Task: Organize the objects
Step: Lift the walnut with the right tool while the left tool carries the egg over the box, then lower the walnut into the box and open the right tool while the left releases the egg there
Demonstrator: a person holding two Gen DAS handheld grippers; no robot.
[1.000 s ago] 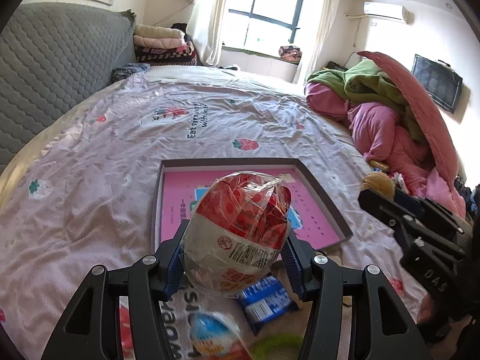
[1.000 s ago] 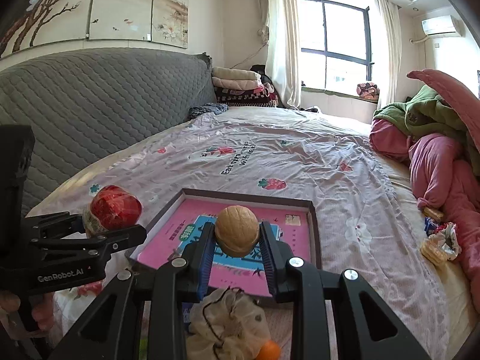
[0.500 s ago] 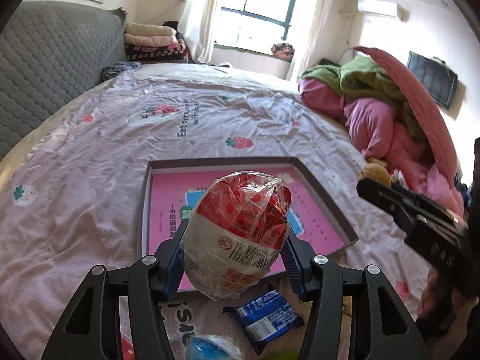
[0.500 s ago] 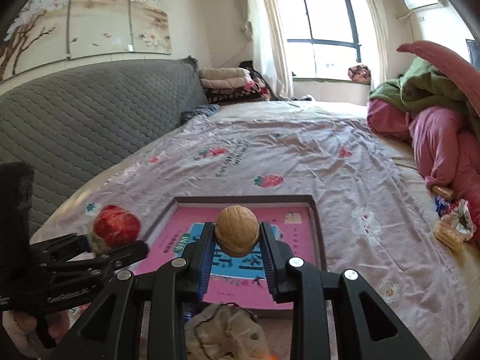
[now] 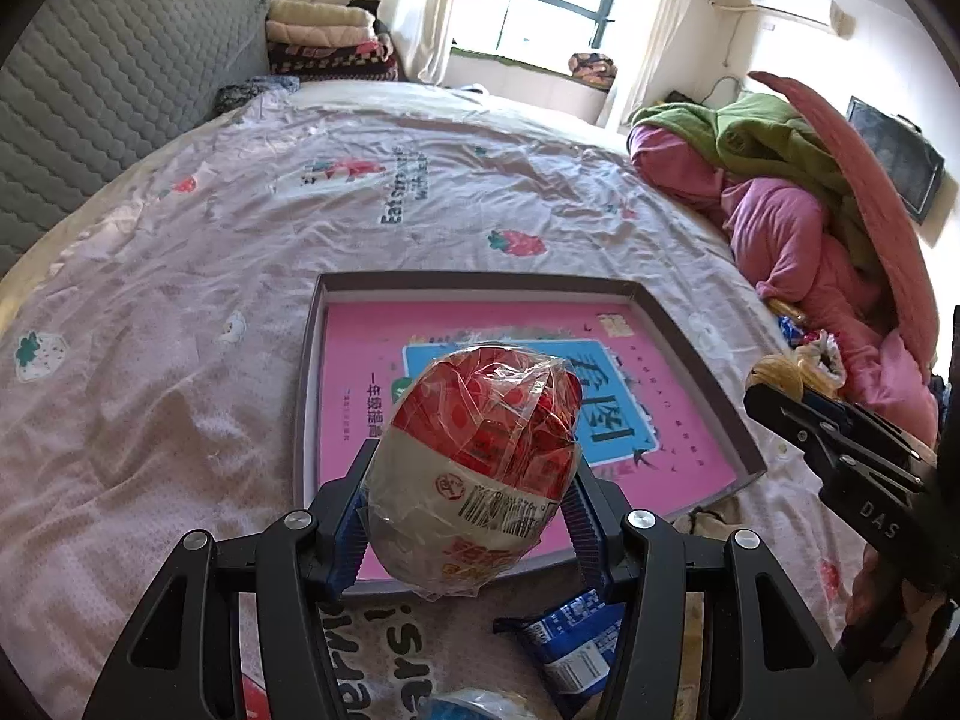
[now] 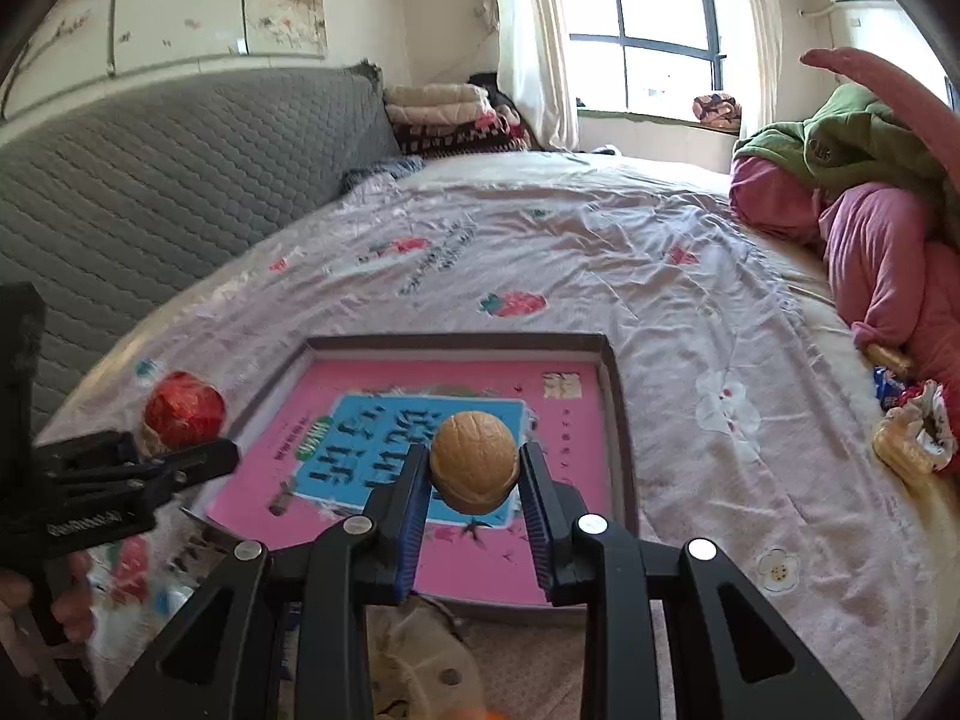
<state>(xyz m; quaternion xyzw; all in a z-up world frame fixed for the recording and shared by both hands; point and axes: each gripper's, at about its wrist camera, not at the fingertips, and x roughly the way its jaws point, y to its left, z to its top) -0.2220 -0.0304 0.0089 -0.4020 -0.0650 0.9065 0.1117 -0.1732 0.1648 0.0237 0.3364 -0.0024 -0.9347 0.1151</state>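
Note:
My left gripper (image 5: 471,480) is shut on a red-and-white egg-shaped packet (image 5: 480,468) wrapped in clear film, held above the near edge of a shallow grey tray (image 5: 480,287) with a pink and blue printed floor. My right gripper (image 6: 474,474) is shut on a tan walnut (image 6: 474,461), hanging over the same tray (image 6: 456,343). The right wrist view has the left gripper (image 6: 180,450) with its red packet (image 6: 183,409) at the tray's left edge. At the right of the left wrist view is the right gripper (image 5: 774,396) with the walnut (image 5: 779,373).
The tray lies on a bed with a pale strawberry-print sheet (image 5: 240,228). A blue snack wrapper (image 5: 576,630) and a cloth pouch (image 6: 420,660) lie near the front. Pink and green bedding (image 5: 798,228) is heaped at the right, with snack packets (image 6: 912,432) beside it. A grey headboard (image 6: 150,192) stands at the left.
Both grippers have moved forward and down toward the tray, which now looks larger and closer in both views. Each keeps its hold on its object.

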